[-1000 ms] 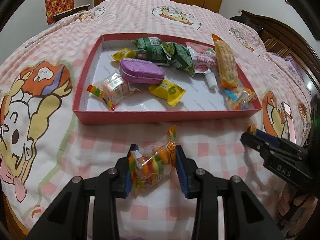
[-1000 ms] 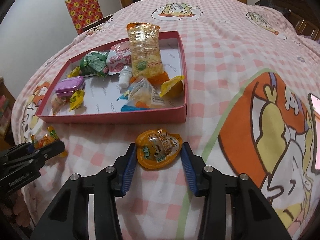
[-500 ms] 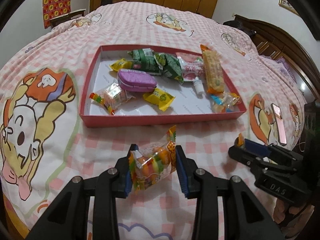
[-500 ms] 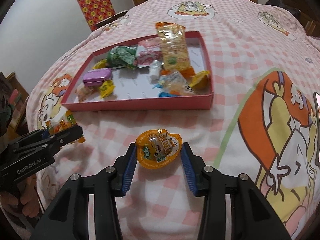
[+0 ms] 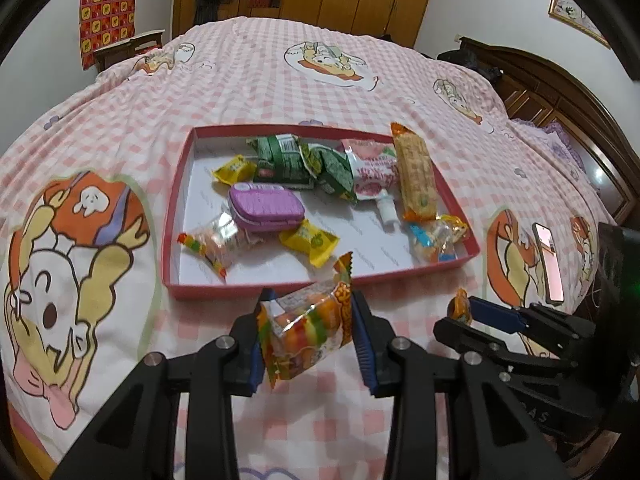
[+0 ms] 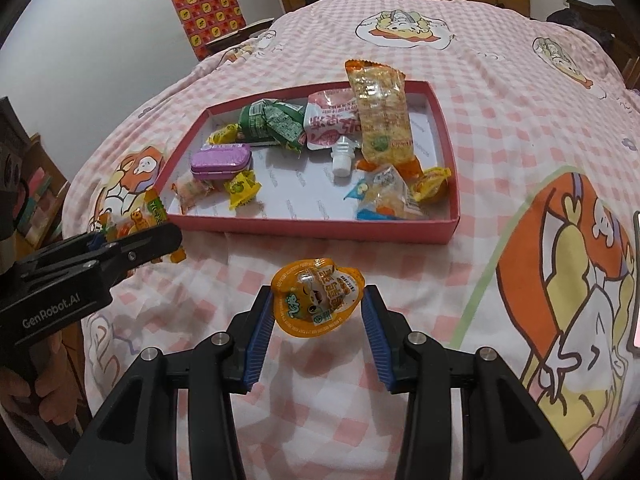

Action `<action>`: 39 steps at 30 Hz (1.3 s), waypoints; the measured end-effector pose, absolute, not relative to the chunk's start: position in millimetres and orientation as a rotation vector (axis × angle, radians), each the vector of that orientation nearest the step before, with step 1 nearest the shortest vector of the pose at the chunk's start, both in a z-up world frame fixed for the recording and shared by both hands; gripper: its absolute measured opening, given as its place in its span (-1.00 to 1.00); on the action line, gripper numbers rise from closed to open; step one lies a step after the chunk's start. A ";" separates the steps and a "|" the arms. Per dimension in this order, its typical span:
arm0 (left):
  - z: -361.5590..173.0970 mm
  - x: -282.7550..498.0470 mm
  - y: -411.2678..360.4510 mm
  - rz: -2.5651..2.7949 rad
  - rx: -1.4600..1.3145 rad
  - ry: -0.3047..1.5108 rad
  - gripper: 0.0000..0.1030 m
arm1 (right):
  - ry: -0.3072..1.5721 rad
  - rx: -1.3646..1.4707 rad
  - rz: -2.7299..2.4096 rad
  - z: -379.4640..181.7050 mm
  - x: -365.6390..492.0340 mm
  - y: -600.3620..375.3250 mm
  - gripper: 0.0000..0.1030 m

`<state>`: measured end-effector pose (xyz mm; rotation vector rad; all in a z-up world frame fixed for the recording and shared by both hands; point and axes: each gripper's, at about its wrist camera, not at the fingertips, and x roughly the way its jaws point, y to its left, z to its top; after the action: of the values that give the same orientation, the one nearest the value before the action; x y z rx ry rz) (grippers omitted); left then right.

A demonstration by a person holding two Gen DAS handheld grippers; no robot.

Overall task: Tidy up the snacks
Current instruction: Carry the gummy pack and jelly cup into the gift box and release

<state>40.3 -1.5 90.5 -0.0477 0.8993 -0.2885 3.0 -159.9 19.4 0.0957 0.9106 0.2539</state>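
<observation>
- Left gripper (image 5: 307, 334) clamps a crinkly candy bag (image 5: 308, 330) just short of the red tray (image 5: 240, 291): light, soft, slippery film; grip mid-body.
- Right gripper (image 6: 318, 322) clamps an orange jelly cup (image 6: 318, 300) before the tray: stiff rim, crushable.

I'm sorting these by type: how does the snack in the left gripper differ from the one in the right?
The left gripper holds a clear candy bag with crimped ends and multicoloured pieces inside; the right gripper holds a jelly cup, rounded, with an orange printed lid. The candy bag is soft and crumpled; the jelly cup looks rigid. Both are gripped between blue-padded jaws, outside the red tray.
</observation>
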 end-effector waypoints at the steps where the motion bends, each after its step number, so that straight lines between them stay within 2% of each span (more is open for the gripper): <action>1: 90.9 42.2 -1.5 -0.290 -0.047 0.899 -0.26 | 0.910 0.095 0.255 20.3 3.7 -159.3 -0.13; 26: 73.8 90.9 1.5 -0.229 -0.006 0.926 -0.26 | 0.884 0.108 0.249 38.7 47.5 -147.6 -0.13; 29: 68.1 95.4 -0.1 -0.218 0.003 0.936 -0.35 | 0.884 0.103 0.242 36.4 55.5 -144.1 -0.13; 39: 56.6 108.4 0.8 -0.218 -0.015 0.949 -0.35 | 0.903 0.091 0.233 26.0 76.9 -133.6 -0.13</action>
<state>108.4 0.8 56.6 -0.0153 0.9492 -0.2184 76.9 -133.6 26.0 0.0910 0.9031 0.2334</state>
